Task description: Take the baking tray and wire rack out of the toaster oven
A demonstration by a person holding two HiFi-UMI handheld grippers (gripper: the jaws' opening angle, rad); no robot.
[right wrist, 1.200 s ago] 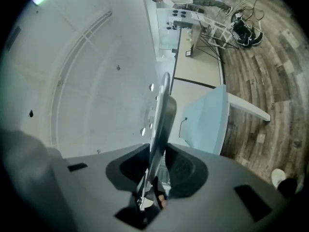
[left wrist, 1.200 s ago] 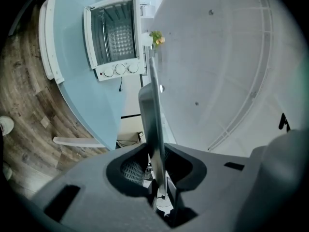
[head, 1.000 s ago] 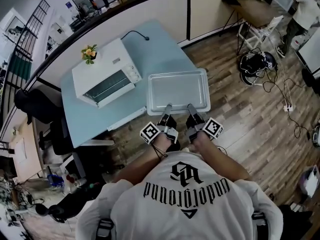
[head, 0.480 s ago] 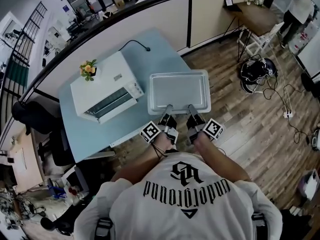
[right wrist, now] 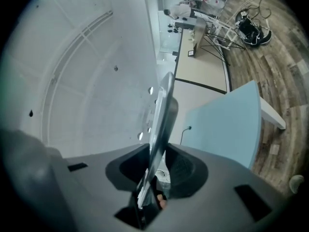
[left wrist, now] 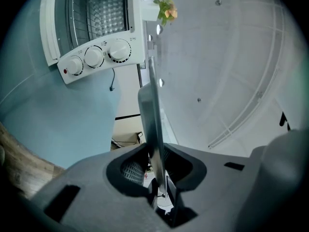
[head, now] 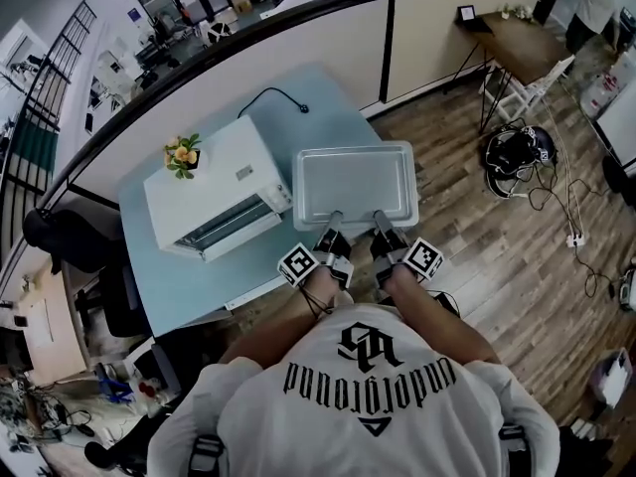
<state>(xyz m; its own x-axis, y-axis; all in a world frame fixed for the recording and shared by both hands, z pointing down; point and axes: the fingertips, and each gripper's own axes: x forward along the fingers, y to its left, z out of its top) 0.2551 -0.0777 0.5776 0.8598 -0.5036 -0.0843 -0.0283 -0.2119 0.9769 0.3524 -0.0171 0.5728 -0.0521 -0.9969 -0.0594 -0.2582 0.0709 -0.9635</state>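
A wood-plank floor (head: 517, 266) is filling the room, with a pale blue table (head: 199, 286) standing at the left. A white toaster oven (head: 214, 182) is sitting on the table, and a small pot of flowers (head: 182, 153) is resting on its top. A black cable (head: 273, 97) is lying on the table beyond it. In the left gripper view, the oven's three knobs (left wrist: 94, 57) are facing the camera, and the bars of the wire rack (left wrist: 79, 18) are showing inside the oven.

Just right of the oven, the silver baking tray (head: 355, 182) is hanging level, outside the oven, over the table's right edge and the floor. The left gripper (head: 335, 225) is pinching the left part of the tray's near rim. Its narrow jaws are closing on the thin metal lip, one pad above and one below. The right gripper (head: 382, 223) is clamping the same near rim just to the right in the same way. The rest of the tray is stretching away from both sets of fingers.

At the far right, a brown desk (head: 517, 38) is standing, and a tangle of dark cables (head: 517, 152) is lying on the floor.
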